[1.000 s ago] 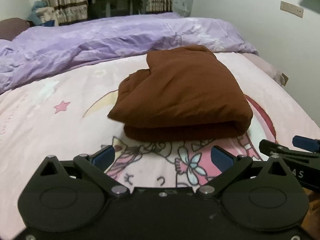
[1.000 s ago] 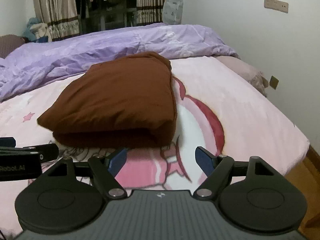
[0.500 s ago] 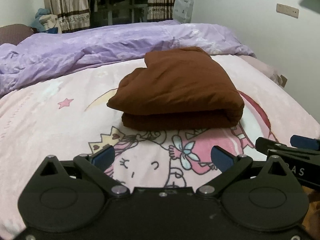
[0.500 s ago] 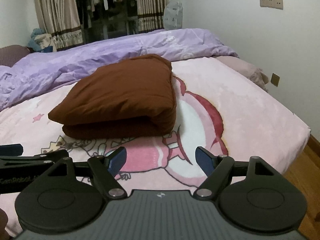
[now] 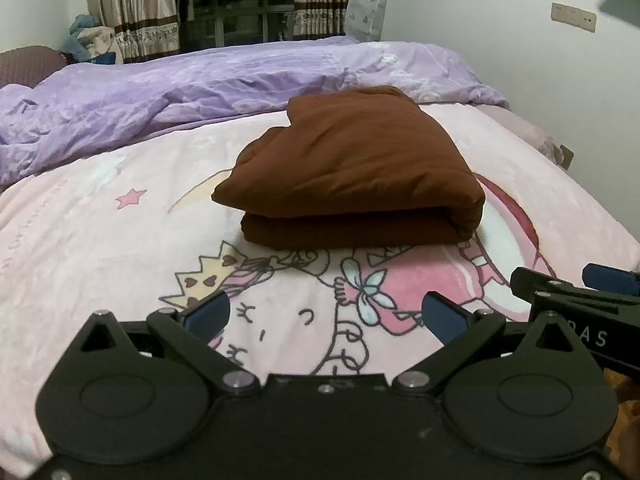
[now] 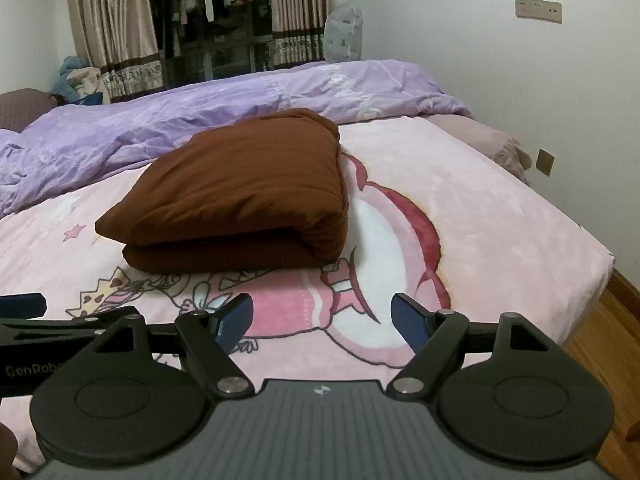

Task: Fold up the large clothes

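A brown garment lies folded in a thick rectangular stack on the pink cartoon blanket of the bed; it also shows in the right wrist view. My left gripper is open and empty, held back from the stack's near edge. My right gripper is open and empty, also short of the stack. The right gripper's fingers show at the right edge of the left wrist view. The left gripper's arm shows at the left of the right wrist view.
A crumpled purple duvet lies across the far side of the bed. A white wall runs along the right, with wooden floor beside the bed edge. Curtains and hanging clothes stand behind.
Both grippers have drawn back and risen away from the folded brown garment, which now looks smaller and farther off. The garment has not moved.
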